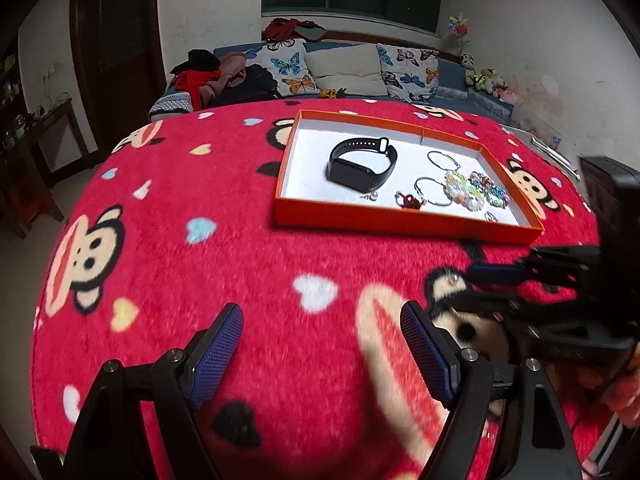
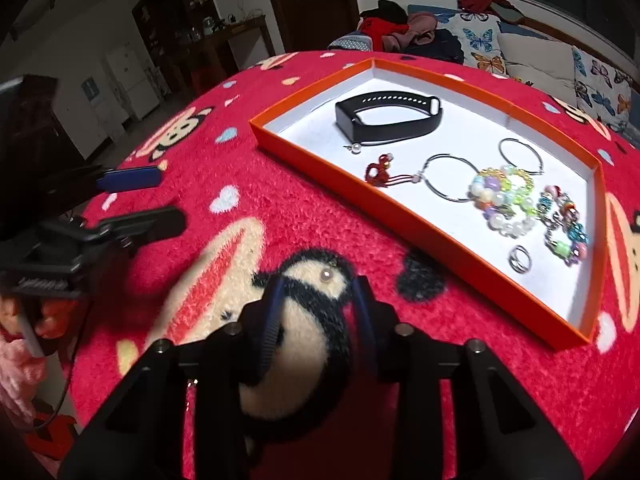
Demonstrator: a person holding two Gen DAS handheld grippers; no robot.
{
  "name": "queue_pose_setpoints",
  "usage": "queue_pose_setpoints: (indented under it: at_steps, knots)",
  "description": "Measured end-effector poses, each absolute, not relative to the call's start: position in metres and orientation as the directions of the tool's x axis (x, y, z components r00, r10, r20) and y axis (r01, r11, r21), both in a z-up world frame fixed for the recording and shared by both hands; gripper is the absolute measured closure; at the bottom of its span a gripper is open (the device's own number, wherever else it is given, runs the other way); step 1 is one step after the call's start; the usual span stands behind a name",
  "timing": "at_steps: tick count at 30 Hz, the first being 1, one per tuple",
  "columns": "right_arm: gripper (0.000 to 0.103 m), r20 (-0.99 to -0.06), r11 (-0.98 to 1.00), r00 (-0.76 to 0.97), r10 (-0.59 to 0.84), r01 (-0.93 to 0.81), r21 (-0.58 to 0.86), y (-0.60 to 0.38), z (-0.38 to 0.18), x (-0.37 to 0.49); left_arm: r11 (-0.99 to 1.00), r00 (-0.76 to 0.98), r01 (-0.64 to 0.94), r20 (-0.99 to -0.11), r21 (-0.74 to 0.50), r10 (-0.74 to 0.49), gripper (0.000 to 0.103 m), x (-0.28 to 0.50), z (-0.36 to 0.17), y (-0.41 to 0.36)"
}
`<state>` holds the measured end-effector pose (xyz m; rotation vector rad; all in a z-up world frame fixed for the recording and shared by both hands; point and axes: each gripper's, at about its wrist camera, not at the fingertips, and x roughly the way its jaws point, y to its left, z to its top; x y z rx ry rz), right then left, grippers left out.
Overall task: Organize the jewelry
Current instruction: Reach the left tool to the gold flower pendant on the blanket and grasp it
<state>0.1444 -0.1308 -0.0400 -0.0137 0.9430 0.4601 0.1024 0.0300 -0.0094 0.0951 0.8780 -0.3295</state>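
Right wrist view: the right tongs point down at the tabletop, which is covered with a red fuzzy cloth with cartoon monkey faces. Their two blue-padded fingers stand a little apart, one on each side of a small pearl bead. The bead lies on the cloth between the fingertips, and the pads do not press on it, so the tongs are open and hold nothing.

Further away and to the right lies an orange tray with a white floor. Inside it, on the far side, is a black smart band. Near it are a small pearl earring, a red knotted charm, two thin metal hoops, a pastel bead bracelet, a colourful bead bracelet and a silver ring.

At the left edge the left tongs are seen, with fingers wide apart and empty.

In the left wrist view, the left tongs hang open over bare cloth, well apart from the tray. The right tongs come in from the right, with the bead at their tips.
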Motion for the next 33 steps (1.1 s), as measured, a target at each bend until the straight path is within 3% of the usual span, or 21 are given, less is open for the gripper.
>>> queue_pose_setpoints:
  at_steps: [4,11,17,22,27,30,33]
  knots:
    - [0.075,-0.781,0.908,0.515,0.353,-0.392,0.152,-0.124,-0.040,0.147,0.941,0.596,0.334,-0.764,-0.044,-0.248,0.016,0.081,-0.008,0.034]
    - [0.094,-0.785,0.921,0.538,0.306,-0.375,0.102,-0.124,-0.040,0.149,0.900,0.566,0.436,-0.770,-0.027,-0.297,0.016,0.044,-0.008,0.017]
    - [0.095,-0.776,0.923,0.539,0.327,-0.359,0.140,-0.135,-0.036,0.147,0.836,0.531,0.549,-0.773,0.001,-0.347,0.020,0.017,-0.013,-0.014]
    - [0.095,-0.765,0.922,0.546,0.342,-0.350,0.162,-0.145,-0.030,0.139,0.784,0.465,0.621,-0.799,-0.014,-0.382,0.050,0.011,-0.026,-0.033]
    - [0.095,-0.749,0.923,0.562,0.350,-0.343,0.173,-0.156,-0.022,0.126,0.767,0.432,0.641,-0.810,-0.035,-0.397,0.069,0.007,-0.034,-0.040]
    - [0.095,-0.744,0.923,0.565,0.356,-0.337,0.185,-0.161,-0.022,0.122,0.765,0.423,0.643,-0.812,-0.044,-0.402,0.078,0.004,-0.038,-0.045]
    - [0.095,-0.743,0.923,0.564,0.360,-0.329,0.198,-0.165,-0.024,0.122,0.768,0.420,0.638,-0.813,-0.050,-0.402,0.078,0.004,-0.041,-0.045]
